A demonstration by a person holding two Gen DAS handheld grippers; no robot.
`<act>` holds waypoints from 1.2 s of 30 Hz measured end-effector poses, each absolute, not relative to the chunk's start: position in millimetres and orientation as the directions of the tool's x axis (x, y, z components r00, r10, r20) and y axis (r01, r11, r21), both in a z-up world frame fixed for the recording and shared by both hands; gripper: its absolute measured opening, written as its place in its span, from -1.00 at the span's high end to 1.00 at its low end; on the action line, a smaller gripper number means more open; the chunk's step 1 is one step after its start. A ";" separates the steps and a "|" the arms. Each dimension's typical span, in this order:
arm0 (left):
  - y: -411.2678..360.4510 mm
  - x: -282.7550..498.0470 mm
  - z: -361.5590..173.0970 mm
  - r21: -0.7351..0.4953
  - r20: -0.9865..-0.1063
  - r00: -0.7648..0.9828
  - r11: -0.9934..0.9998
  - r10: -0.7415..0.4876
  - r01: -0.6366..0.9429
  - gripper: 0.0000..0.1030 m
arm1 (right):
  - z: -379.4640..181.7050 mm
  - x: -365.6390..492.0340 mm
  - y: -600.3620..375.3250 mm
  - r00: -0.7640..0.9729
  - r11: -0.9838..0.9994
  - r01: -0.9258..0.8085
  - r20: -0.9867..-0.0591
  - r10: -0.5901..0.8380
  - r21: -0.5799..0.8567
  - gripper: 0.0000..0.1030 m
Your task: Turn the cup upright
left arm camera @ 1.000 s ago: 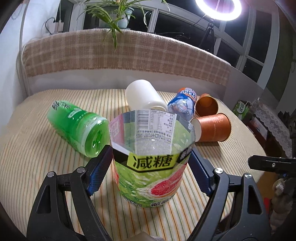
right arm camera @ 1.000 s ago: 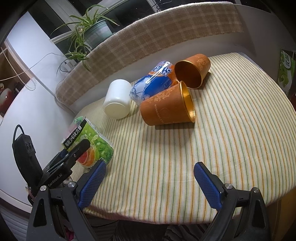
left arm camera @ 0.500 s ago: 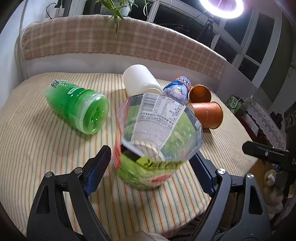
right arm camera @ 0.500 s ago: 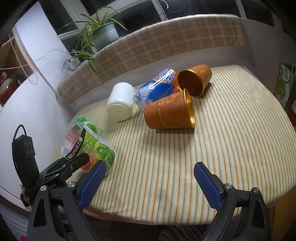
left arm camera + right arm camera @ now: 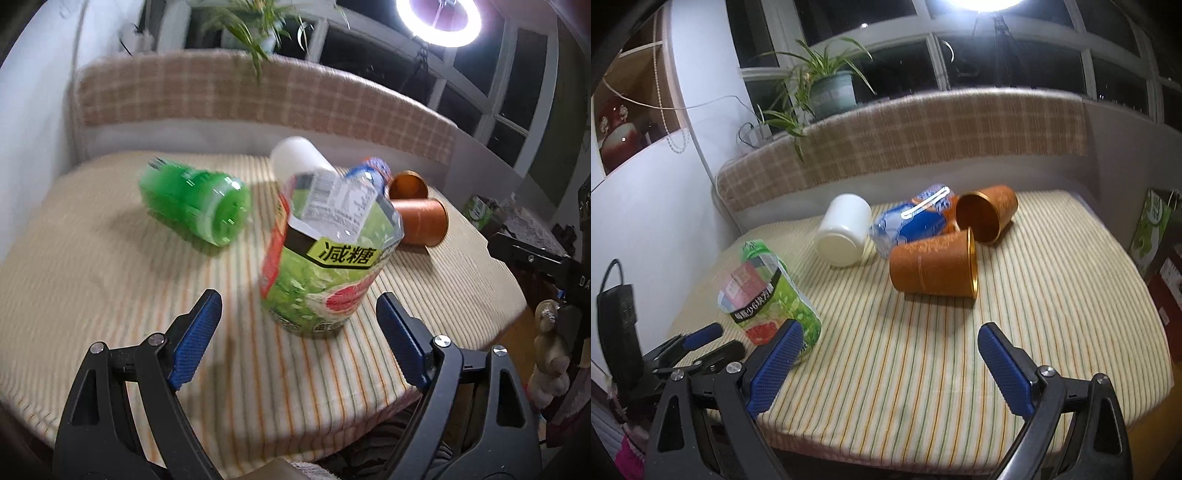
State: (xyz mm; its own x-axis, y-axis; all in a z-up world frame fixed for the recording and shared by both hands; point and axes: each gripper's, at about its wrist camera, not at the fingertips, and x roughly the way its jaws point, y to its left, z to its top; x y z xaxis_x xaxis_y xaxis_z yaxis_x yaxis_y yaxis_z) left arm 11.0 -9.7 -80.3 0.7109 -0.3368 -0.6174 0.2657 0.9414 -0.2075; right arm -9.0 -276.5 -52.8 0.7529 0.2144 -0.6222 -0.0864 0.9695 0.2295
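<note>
A green-labelled cut-bottle cup [image 5: 325, 258] stands upright on the striped table, open end up; it also shows in the right wrist view [image 5: 768, 295]. My left gripper [image 5: 299, 332] is open, just behind the cup and apart from it. My right gripper [image 5: 890, 362] is open and empty over the table's front part. Two orange cups lie on their sides: a near one [image 5: 934, 266] and a far one [image 5: 986, 214]. A white cup [image 5: 844, 229] also lies on its side.
A green bottle [image 5: 195, 203] lies on its side at the left. A blue-labelled bottle [image 5: 912, 221] lies between the white cup and the orange cups. A checked cushion [image 5: 905, 136] backs the table [image 5: 1052, 295]. The table's front edge is near both grippers.
The green-labelled cup went from gripped and tilted to standing free. My left gripper opened and drew back from it. The right gripper's view tilted upward.
</note>
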 end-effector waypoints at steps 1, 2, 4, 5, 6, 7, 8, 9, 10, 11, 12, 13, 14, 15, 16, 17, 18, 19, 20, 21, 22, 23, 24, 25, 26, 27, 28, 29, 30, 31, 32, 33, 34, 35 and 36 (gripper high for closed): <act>-8.9 4.7 -75.1 -0.187 -0.595 0.742 0.951 -0.310 0.247 -0.71 | -51.5 -10.2 -275.4 0.761 0.971 -0.088 -0.614 0.209 0.222 -0.89; -8.1 -2.1 -70.4 -0.166 -0.571 0.770 0.959 -0.285 0.232 -0.71 | -49.7 -12.4 -273.4 0.770 0.972 -0.091 -0.604 0.205 0.214 -0.89; -9.0 -16.3 -58.0 -0.116 -0.508 0.831 0.973 -0.229 0.197 -0.71 | -45.4 -17.9 -268.5 0.799 0.977 -0.098 -0.571 0.190 0.188 -0.94; -9.6 -22.3 -53.1 -0.098 -0.478 0.853 0.978 -0.209 0.184 -0.71 | -43.7 -20.7 -266.4 0.814 0.980 -0.098 -0.552 0.180 0.175 -0.98; -10.0 -27.8 -48.2 -0.082 -0.448 0.874 0.982 -0.189 0.170 -0.71 | -42.3 -21.9 -264.5 0.826 0.981 -0.096 -0.537 0.172 0.166 -1.00; -10.8 -32.7 -42.7 -0.067 -0.421 0.891 0.986 -0.167 0.154 -0.71 | -40.7 -24.3 -262.0 0.840 0.984 -0.090 -0.518 0.158 0.153 -1.00; -11.5 -36.0 -38.5 -0.060 -0.403 0.902 0.988 -0.155 0.144 -0.71 | -39.3 -26.1 -260.1 0.851 0.986 -0.084 -0.505 0.145 0.142 -1.00; -11.4 -38.0 -34.7 -0.060 -0.388 0.910 0.989 -0.149 0.136 -0.71 | -37.7 -27.8 -257.8 0.859 0.988 -0.080 -0.493 0.137 0.134 -1.00; -9.2 -38.6 -31.8 -0.064 -0.380 0.913 0.989 -0.147 0.132 -0.74 | -36.6 -29.0 -256.3 0.865 0.988 -0.083 -0.483 0.138 0.132 -1.00; -8.6 -39.3 -29.7 -0.068 -0.373 0.916 0.989 -0.147 0.131 -0.86 | -35.7 -30.0 -255.1 0.868 0.988 -0.086 -0.476 0.139 0.132 -1.00; -7.7 -40.4 -27.9 -0.071 -0.365 0.919 0.989 -0.148 0.131 -0.99 | -34.4 -30.8 -253.5 0.872 0.988 -0.090 -0.468 0.140 0.129 -1.00; -7.0 -40.6 -26.6 -0.071 -0.356 0.924 0.990 -0.142 0.125 -1.00 | -32.5 -31.8 -251.8 0.877 0.988 -0.094 -0.460 0.140 0.122 -1.00; -6.2 -41.3 -25.3 -0.070 -0.348 0.928 0.991 -0.133 0.116 -1.00 | -32.2 -32.3 -251.0 0.879 0.988 -0.096 -0.455 0.139 0.117 -1.00; -5.3 -41.6 -24.1 -0.069 -0.344 0.930 0.992 -0.126 0.109 -1.00 | -30.9 -33.6 -249.9 0.884 0.989 -0.096 -0.448 0.135 0.110 -1.00; -6.4 -39.8 -24.0 -0.069 -0.345 0.930 0.992 -0.125 0.107 -1.00 | -30.2 -34.1 -249.5 0.887 0.990 -0.094 -0.443 0.131 0.105 -1.00; -5.7 -39.4 -23.4 -0.071 -0.345 0.930 0.992 -0.124 0.106 -1.00 | -29.5 -34.8 -249.4 0.889 0.991 -0.091 -0.440 0.126 0.101 -1.00; -5.0 -39.0 -23.1 -0.075 -0.346 0.930 0.992 -0.125 0.105 -1.00 | -28.9 -35.4 -249.6 0.891 0.991 -0.087 -0.437 0.122 0.100 -1.00; -5.1 -39.6 -23.2 -0.077 -0.347 0.929 0.991 -0.127 0.106 -1.00 | -28.3 -35.3 -250.1 0.892 0.991 -0.084 -0.436 0.120 0.101 -1.00; -5.0 -39.5 -22.9 -0.079 -0.348 0.929 0.991 -0.128 0.107 -1.00 | -28.5 -35.0 -250.5 0.892 0.991 -0.082 -0.436 0.119 0.103 -1.00; -5.0 -39.1 -22.5 -0.079 -0.348 0.929 0.991 -0.129 0.108 -1.00 | -28.7 -34.1 -251.1 0.892 0.991 -0.081 -0.437 0.118 0.104 -1.00; -5.0 -38.8 -22.2 -0.078 -0.347 0.929 0.991 -0.127 0.107 -1.00 | -29.2 -33.6 -251.2 0.892 0.991 -0.080 -0.437 0.118 0.104 -1.00; -4.8 -38.5 -21.9 -0.077 -0.347 0.930 0.991 -0.126 0.106 -1.00 | -29.1 -33.4 -251.3 0.892 0.991 -0.080 -0.437 0.118 0.103 -1.00; -5.0 -38.7 -21.9 -0.077 -0.347 0.929 0.991 -0.126 0.106 -1.00 | -29.5 -33.0 -251.2 0.892 0.992 -0.079 -0.438 0.116 0.101 -1.00; -5.1 -38.8 -21.9 -0.078 -0.348 0.929 0.991 -0.128 0.108 -1.00 | -29.5 -32.6 -250.9 0.891 0.992 -0.080 -0.439 0.116 0.099 -1.00; -5.2 -39.1 -21.9 -0.079 -0.348 0.929 0.991 -0.127 0.106 -1.00 | -29.8 -32.0 -250.5 0.890 0.992 -0.083 -0.439 0.119 0.099 -1.00; -5.2 -39.1 -21.8 -0.080 -0.348 0.929 0.991 -0.127 0.106 -1.00 | -29.9 -31.6 -250.1 0.889 0.991 -0.086 -0.441 0.122 0.100 -1.00; -5.4 -39.1 -21.8 -0.078 -0.347 0.929 0.991 -0.126 0.106 -1.00 | -30.0 -31.1 -249.8 0.889 0.991 -0.088 -0.441 0.124 0.101 -1.00; -5.4 -39.1 -21.8 -0.076 -0.347 0.930 0.992 -0.125 0.105 -1.00 | -30.0 -31.0 -249.7 0.889 0.991 -0.088 -0.440 0.124 0.101 -1.00; -5.4 -39.0 -21.7 -0.075 -0.347 0.930 0.992 -0.124 0.104 -1.00 | -30.2 -30.6 -249.5 0.889 0.991 -0.089 -0.440 0.124 0.101 -1.00; -5.2 -38.9 -21.6 -0.075 -0.347 0.930 0.992 -0.124 0.104 -1.00 | -30.2 -30.7 -249.4 0.889 0.991 -0.088 -0.441 0.124 0.101 -1.00; -5.1 -38.6 -21.1 -0.073 -0.348 0.930 0.992 -0.123 0.104 -1.00 | -30.2 -30.6 -249.2 0.889 0.991 -0.089 -0.441 0.124 0.101 -1.00; -5.5 -38.2 -20.4 -0.071 -0.347 0.930 0.992 -0.122 0.104 -1.00 | -30.2 -30.7 -249.0 0.888 0.991 -0.090 -0.441 0.126 0.101 -1.00; -5.5 -38.4 -20.7 -0.073 -0.347 0.930 0.992 -0.123 0.104 -1.00 | -30.3 -30.6 -248.5 0.888 0.991 -0.092 -0.442 0.127 0.101 -1.00; -5.3 -38.2 -20.4 -0.072 -0.347 0.930 0.992 -0.123 0.104 -1.00 | -30.5 -30.5 -248.2 0.887 0.991 -0.092 -0.443 0.127 0.099 -1.00; -5.4 -38.3 -20.7 -0.075 -0.347 0.929 0.992 -0.125 0.105 -1.00 | -30.8 -30.4 -247.8 0.887 0.991 -0.092 -0.444 0.127 0.099 -1.00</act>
